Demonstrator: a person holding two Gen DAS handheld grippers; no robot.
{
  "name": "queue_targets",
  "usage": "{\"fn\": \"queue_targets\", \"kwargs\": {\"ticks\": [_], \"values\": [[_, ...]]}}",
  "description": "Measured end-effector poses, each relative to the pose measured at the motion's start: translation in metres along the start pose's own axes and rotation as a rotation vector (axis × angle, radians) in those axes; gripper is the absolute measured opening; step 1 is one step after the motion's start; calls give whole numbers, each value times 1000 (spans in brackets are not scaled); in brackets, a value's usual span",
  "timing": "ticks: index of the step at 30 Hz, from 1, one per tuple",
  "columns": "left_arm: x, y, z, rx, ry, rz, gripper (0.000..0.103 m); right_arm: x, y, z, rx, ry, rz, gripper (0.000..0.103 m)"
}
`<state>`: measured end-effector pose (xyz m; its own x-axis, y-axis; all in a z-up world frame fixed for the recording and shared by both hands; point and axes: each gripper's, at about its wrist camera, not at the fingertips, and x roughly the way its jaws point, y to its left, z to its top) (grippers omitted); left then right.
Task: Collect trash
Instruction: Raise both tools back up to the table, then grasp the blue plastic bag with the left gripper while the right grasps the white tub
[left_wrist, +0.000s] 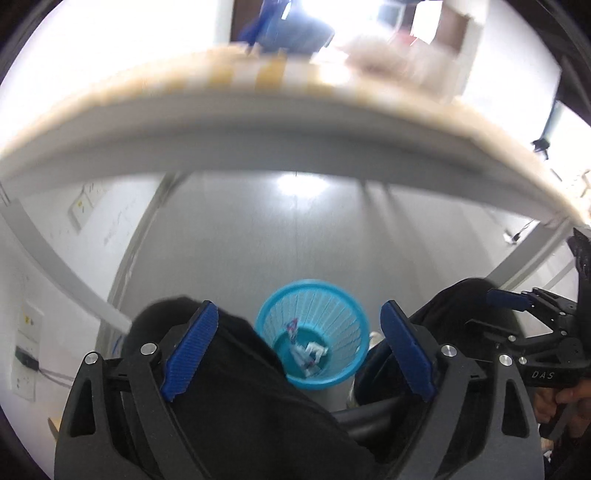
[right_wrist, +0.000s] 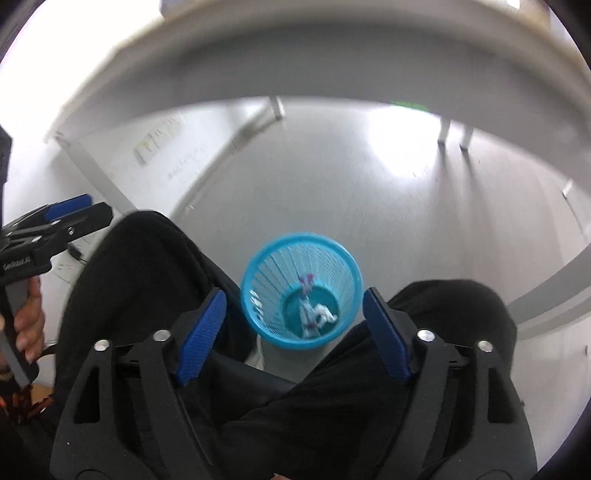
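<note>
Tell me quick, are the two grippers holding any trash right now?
Left gripper: open, holding nothing.
Right gripper: open, holding nothing.

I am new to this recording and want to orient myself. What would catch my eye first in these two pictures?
The bright blue basket stands on the grey floor between the person's dark-clad knees, with crumpled white trash at its bottom. The left gripper and right gripper both hang open and empty above it. A pale table edge arcs across the top.

trash (right_wrist: 314, 314) in basket (right_wrist: 258, 273) between knees (right_wrist: 147, 266)
</note>
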<state>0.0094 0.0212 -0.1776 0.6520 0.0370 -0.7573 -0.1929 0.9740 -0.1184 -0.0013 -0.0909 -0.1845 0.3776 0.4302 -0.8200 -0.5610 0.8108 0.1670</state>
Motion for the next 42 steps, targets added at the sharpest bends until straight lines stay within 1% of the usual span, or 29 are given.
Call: {"fn": "queue_targets", "kwargs": {"ticks": [1,4,9,13,16,20,21,23,25,27,31,35,38,42], "values": [[-8,-1,2,12,-22,-4,89,-10,4,-1,-13,-22,-2,77],[-36,-4,10,29,-98,-31,90,-39,9,0,-32,-89,19,82],[-65,-3,27,23,-191,-63,90,-74,16,11,-48,-180,40,84],[-79,-8,42,40,-241,-45,90,-100,21,25,-41,-255,52,86],[-83,-5,53,29,-256,-59,90,-114,20,39,-34,-309,47,89],[-87,-1,69,23,-277,-70,92,-123,15,64,-32,-349,38,92],[-88,-1,76,28,-289,-68,92,-125,14,71,-27,-361,30,94],[-92,0,86,32,-318,-51,93,-129,13,83,-18,-383,21,94],[-94,2,96,35,-343,-31,94,-129,10,95,-9,-394,17,94],[-92,6,106,32,-350,-23,95,-127,8,105,-7,-400,8,94],[-83,12,122,37,-340,-14,95,-120,4,125,-1,-400,-20,94],[-73,16,138,64,-343,26,95,-111,-3,147,10,-397,-35,94],[-63,19,153,78,-329,27,95,-101,-6,162,10,-386,-46,94],[-47,19,172,134,-306,36,95,-84,-12,181,23,-349,-72,94]]}}
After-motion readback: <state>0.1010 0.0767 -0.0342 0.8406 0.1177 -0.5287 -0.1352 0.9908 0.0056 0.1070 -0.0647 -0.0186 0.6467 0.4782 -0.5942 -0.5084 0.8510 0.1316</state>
